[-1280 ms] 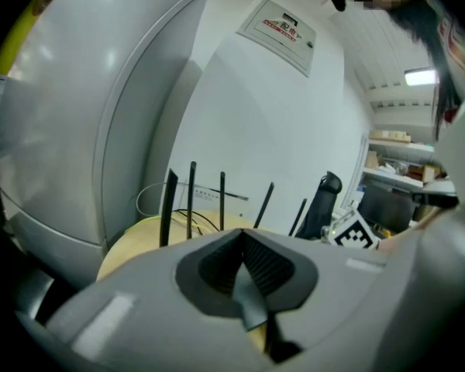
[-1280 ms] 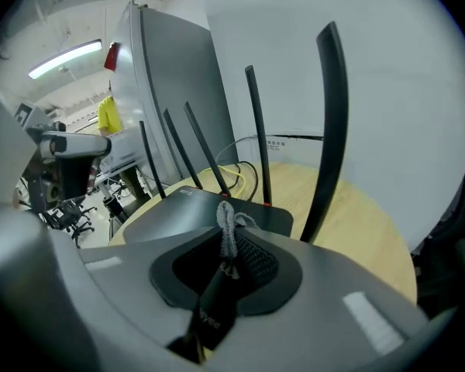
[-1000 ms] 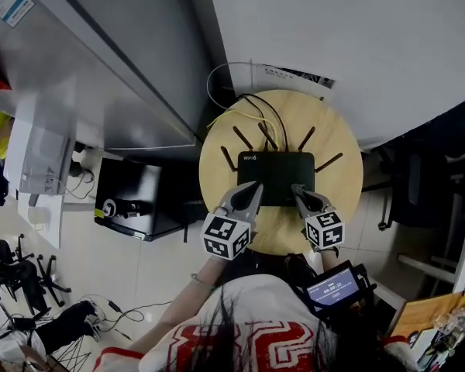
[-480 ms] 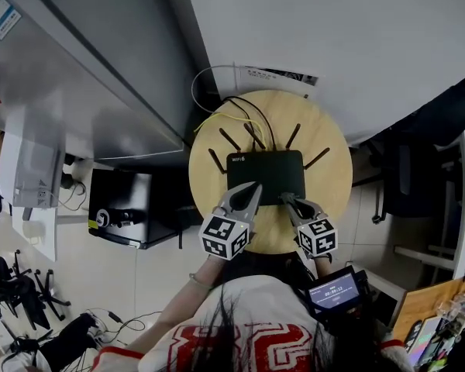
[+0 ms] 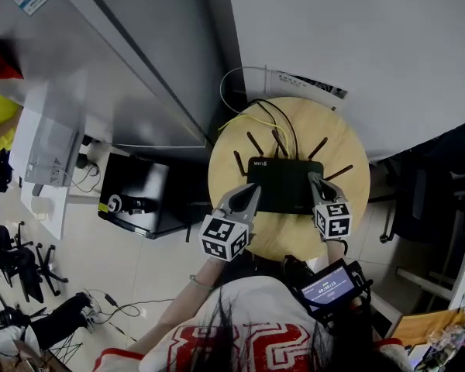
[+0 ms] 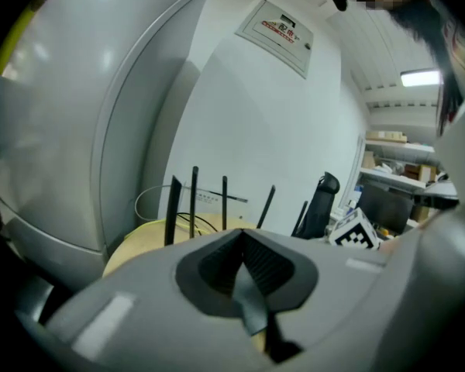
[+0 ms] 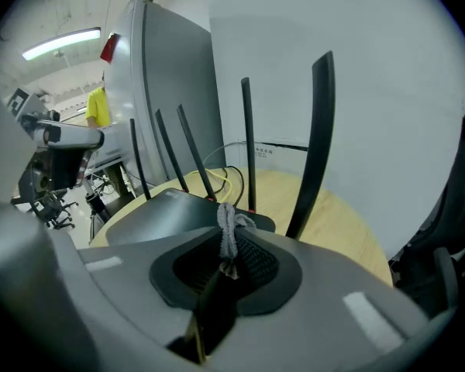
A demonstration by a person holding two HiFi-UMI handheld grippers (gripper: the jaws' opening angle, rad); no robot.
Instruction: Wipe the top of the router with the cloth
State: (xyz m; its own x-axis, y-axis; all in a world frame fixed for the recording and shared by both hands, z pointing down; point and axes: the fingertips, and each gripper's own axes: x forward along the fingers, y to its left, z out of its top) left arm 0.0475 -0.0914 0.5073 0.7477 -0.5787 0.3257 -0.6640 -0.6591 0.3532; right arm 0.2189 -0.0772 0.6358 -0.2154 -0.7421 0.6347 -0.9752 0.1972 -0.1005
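A black router with several upright antennas lies on a round wooden table. My right gripper is over the router's right end, shut on a small grey cloth that pokes out past the jaw tips. In the right gripper view the router top spreads just below and to the left of the cloth. The cloth is too small to make out in the head view. My left gripper is shut with nothing in it at the router's front left edge, and its own view shows the antennas ahead.
Yellow and black cables run off the back of the table toward the white wall. A grey cabinet stands at the left, with a black box on the floor below it. A dark chair is at the right.
My right gripper has slid with the cloth from the router's front middle toward its right end. The left gripper has stayed at the front left edge.
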